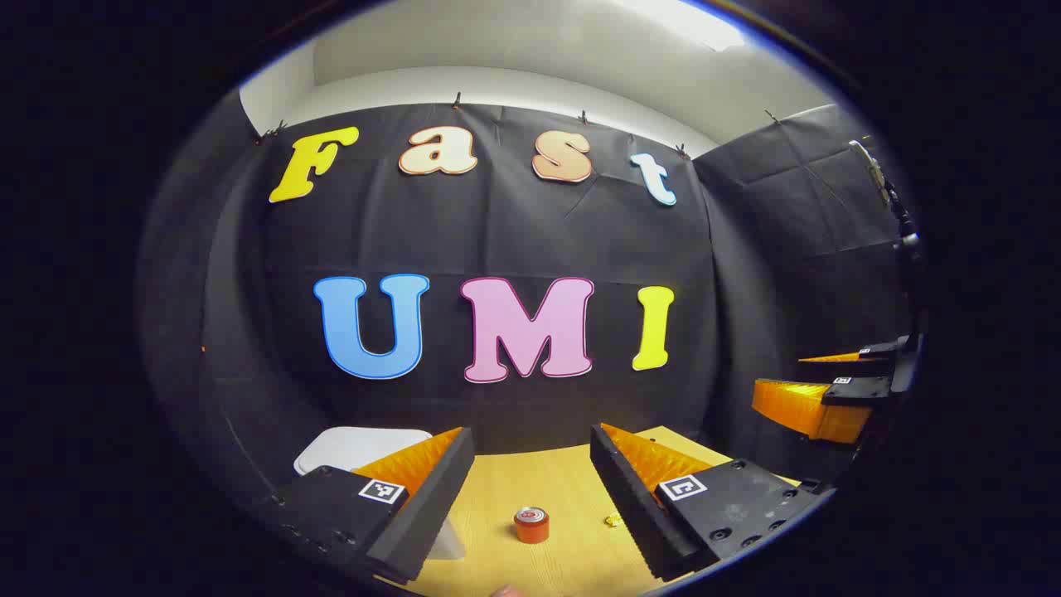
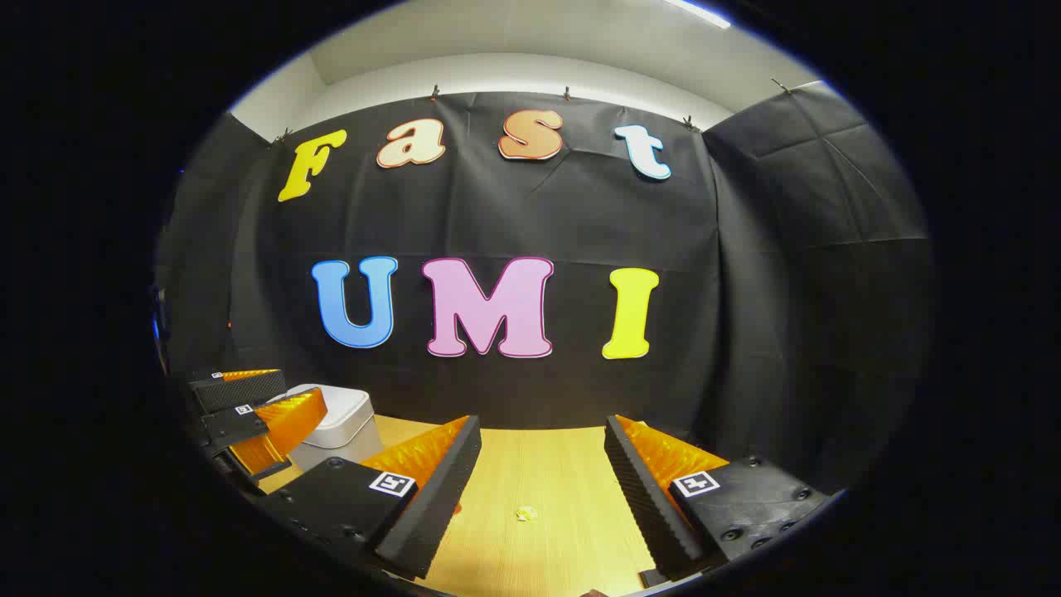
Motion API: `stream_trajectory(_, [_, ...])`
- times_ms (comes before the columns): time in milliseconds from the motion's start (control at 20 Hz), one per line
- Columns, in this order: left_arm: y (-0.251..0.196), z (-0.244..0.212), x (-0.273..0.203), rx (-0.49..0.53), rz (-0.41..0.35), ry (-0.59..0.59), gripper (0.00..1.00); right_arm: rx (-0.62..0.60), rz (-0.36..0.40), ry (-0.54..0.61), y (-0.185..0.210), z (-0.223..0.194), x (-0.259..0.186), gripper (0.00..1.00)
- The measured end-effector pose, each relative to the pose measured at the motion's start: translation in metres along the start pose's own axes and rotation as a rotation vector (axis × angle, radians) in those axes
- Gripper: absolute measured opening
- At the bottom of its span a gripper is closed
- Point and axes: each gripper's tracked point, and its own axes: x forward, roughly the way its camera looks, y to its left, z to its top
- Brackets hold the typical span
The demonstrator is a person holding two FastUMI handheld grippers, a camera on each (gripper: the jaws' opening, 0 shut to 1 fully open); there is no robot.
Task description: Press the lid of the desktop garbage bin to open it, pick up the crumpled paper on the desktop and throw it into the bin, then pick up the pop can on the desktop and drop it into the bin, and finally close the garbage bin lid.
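Note:
A red pop can [image 1: 531, 524] stands upright on the wooden desktop [image 1: 530, 481], between and below the fingers of my left gripper [image 1: 530, 433], which is open and holds nothing. A small yellowish crumpled paper [image 1: 612, 521] lies just right of the can, close to the right finger. The white garbage bin [image 1: 356, 448] sits at the left behind the left finger, its lid down. My right gripper [image 2: 543, 423] is open and empty, with the crumpled paper [image 2: 525, 514] on the desk between its fingers. The bin [image 2: 344, 419] is at its far left.
The black cloth wall closes the desk at the back and on the right. The right gripper [image 1: 816, 381] hovers at the far right of the left gripper view. The left gripper [image 2: 273, 400] hangs in front of the bin in the right gripper view.

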Motion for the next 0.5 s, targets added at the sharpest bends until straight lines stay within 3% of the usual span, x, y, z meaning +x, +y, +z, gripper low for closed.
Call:
stream_trajectory(400, [-0.008,0.010,-0.008,0.021,-0.036,-0.038,0.95,-0.024,0.018,-0.014,0.006,0.006,0.003,0.96])
stream_trajectory(450, [-0.007,0.011,-0.009,0.020,-0.037,-0.044,0.95,-0.027,0.034,-0.034,0.011,0.011,0.001,1.00])
stream_trajectory(500, [-0.006,0.013,-0.010,0.019,-0.037,-0.046,0.95,-0.022,0.040,-0.043,0.014,0.014,0.001,0.96])
